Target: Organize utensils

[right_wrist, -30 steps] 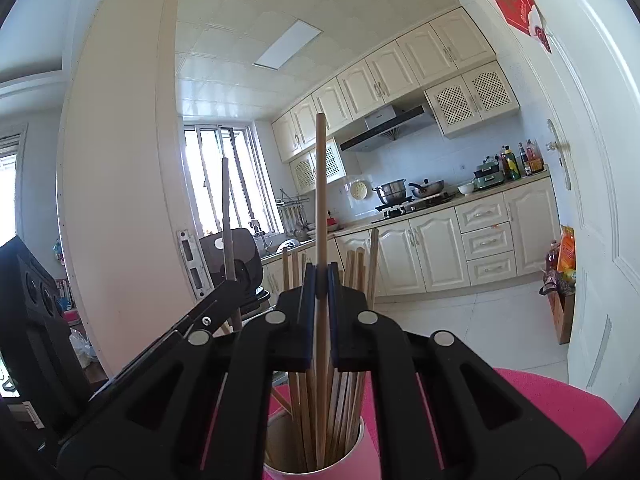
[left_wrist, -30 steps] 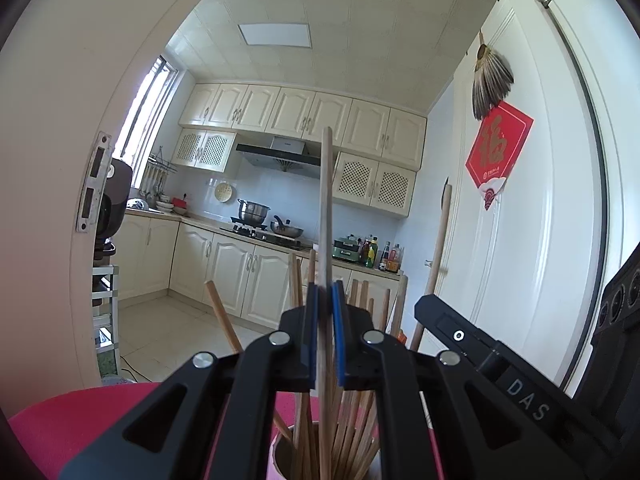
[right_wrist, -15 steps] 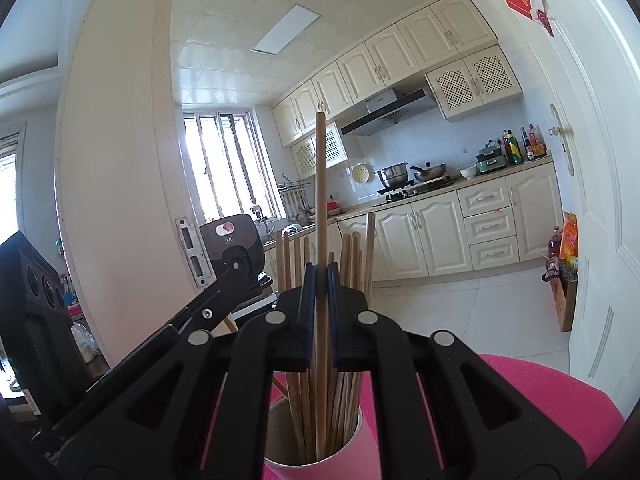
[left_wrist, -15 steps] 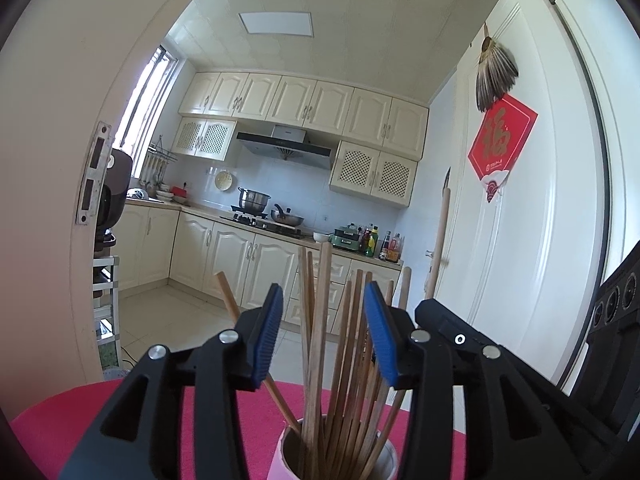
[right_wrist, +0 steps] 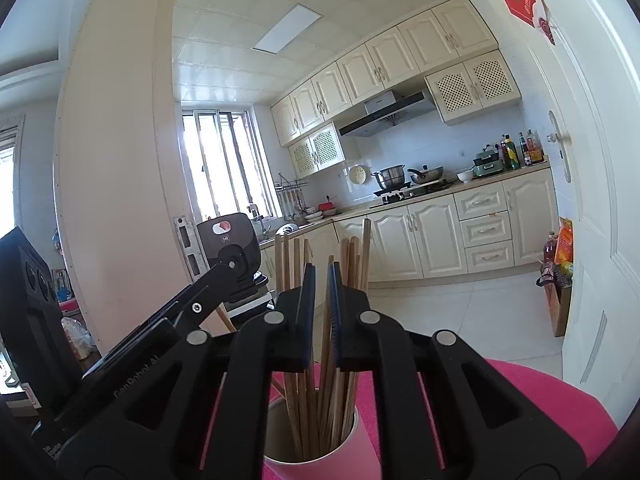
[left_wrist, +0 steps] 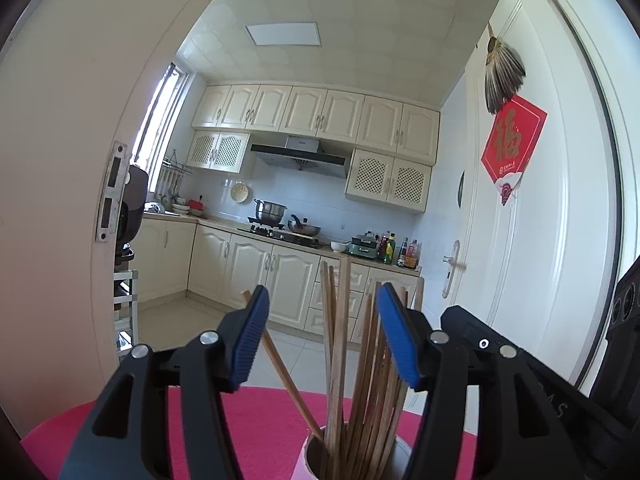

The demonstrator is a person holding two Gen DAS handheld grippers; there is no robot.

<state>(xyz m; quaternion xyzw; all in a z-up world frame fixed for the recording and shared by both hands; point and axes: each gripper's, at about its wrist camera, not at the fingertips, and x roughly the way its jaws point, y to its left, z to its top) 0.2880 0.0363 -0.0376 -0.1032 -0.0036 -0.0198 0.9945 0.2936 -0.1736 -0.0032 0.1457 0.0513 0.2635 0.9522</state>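
A pink cup [right_wrist: 320,465] full of wooden chopsticks [right_wrist: 298,380] stands on a pink tabletop [right_wrist: 540,400]. My right gripper [right_wrist: 321,280] sits just in front of the bundle. Its jaws are closed to a narrow slit. One chopstick shows in that slit, its tip barely above the pads. In the left wrist view the same cup [left_wrist: 306,454] and chopsticks [left_wrist: 340,340] stand between the blue pads [left_wrist: 250,336] of my left gripper [left_wrist: 325,332]. Its jaws are opening and the pads touch none of them. One chopstick leans out to the left.
The two grippers face the cup side by side; the right one's body [left_wrist: 500,364] is at the left one's right. A white door [left_wrist: 540,240] stands on the right and a door frame [left_wrist: 80,200] on the left. Kitchen cabinets lie beyond.
My left jaws opened and let go a tall chopstick, which dropped in among the others. The tall chopstick in my right gripper has slid down to the level of the bundle.
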